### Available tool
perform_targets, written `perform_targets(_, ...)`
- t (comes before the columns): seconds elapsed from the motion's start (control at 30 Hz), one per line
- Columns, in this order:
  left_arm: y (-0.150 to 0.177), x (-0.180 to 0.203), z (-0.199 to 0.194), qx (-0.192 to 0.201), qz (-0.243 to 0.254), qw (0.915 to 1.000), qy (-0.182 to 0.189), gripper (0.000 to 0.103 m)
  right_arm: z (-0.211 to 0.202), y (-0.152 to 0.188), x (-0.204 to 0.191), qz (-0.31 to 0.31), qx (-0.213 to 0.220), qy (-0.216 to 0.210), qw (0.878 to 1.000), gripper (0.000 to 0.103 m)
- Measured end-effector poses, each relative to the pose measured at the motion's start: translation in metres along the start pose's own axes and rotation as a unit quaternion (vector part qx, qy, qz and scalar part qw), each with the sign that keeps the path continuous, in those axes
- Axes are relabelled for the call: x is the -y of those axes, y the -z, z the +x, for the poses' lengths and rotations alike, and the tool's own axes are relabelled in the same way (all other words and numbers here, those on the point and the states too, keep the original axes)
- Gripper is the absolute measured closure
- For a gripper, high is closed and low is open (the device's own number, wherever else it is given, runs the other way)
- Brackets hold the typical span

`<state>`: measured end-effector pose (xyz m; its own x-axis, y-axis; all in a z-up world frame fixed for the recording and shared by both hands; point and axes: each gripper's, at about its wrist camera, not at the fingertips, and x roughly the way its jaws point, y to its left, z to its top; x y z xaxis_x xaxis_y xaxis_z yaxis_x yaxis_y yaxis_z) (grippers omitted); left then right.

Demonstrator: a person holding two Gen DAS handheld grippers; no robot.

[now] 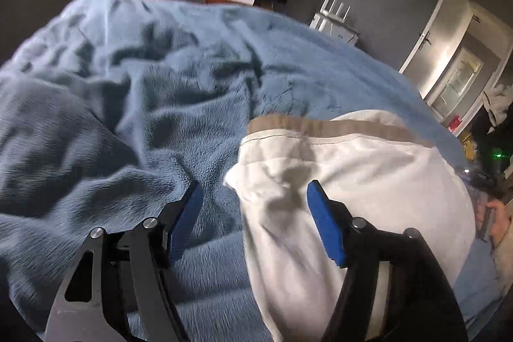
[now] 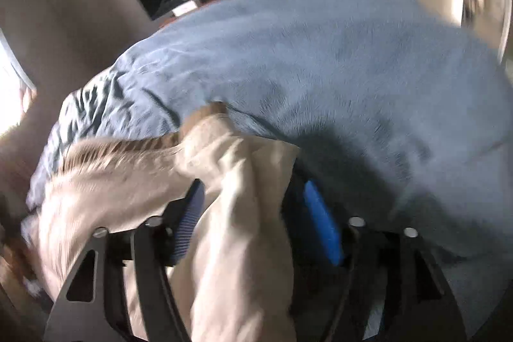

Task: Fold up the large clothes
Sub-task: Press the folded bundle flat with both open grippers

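Cream garment (image 1: 352, 169) edge between spread left tool (image 1: 253, 197), blue blanket (image 1: 144, 79) beyond

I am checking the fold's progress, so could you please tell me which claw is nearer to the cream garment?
Right. The right claw has the cream garment bunched between its open fingers; the left claw straddles the garment's edge.

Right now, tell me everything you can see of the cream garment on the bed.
The cream garment looks like soft cotton, with a tan ribbed band along its far edge. It lies rumpled on the blue fleece blanket. The left claw is open, straddling its near left edge. In the blurred right view, a bunched fold rises between the fingers of the open right claw; no firm grip shows.
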<state>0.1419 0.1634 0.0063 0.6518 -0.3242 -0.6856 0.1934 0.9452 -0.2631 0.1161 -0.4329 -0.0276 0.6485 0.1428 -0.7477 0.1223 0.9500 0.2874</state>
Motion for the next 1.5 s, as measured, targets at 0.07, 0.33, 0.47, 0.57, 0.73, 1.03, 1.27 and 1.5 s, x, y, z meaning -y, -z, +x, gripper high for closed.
perform_targets(0.07,0.006,0.019,-0.015,-0.005,0.026,0.9992,-0.029,0.034,-0.025,0.013,-0.024,-0.046,0.012,0.023,0.999,0.010)
perform_targets(0.33,0.058,0.116,-0.038,-0.045,0.079,0.9931,-0.075,0.007,-0.069,0.093,-0.105,-0.116,-0.025,0.016,0.993,0.008)
perform_targets(0.47,0.084,0.150,-0.033,-0.058,0.096,0.9912,-0.071,0.007,-0.067,0.127,-0.127,-0.135,-0.036,0.013,0.990,0.008)
perform_targets(0.57,0.097,0.166,-0.021,-0.072,0.117,0.9884,-0.065,0.007,-0.054,0.139,-0.141,-0.169,-0.055,0.030,0.984,0.008)
perform_targets(0.73,0.093,0.166,0.009,-0.075,0.114,0.9888,-0.061,0.005,-0.026,0.120,-0.145,-0.171,-0.034,0.032,0.984,0.008)
perform_targets(1.03,0.022,0.149,0.060,-0.061,0.088,0.9914,-0.075,0.005,0.034,0.043,-0.155,-0.115,-0.037,0.025,0.992,0.008)
perform_targets(1.27,-0.027,0.125,0.096,-0.072,0.022,0.9916,-0.105,0.005,0.079,-0.004,-0.156,-0.055,-0.062,0.029,0.996,0.008)
perform_targets(1.5,-0.016,0.139,0.037,-0.019,0.009,0.9933,-0.113,0.007,0.015,0.010,-0.156,-0.063,0.014,0.034,0.997,0.008)
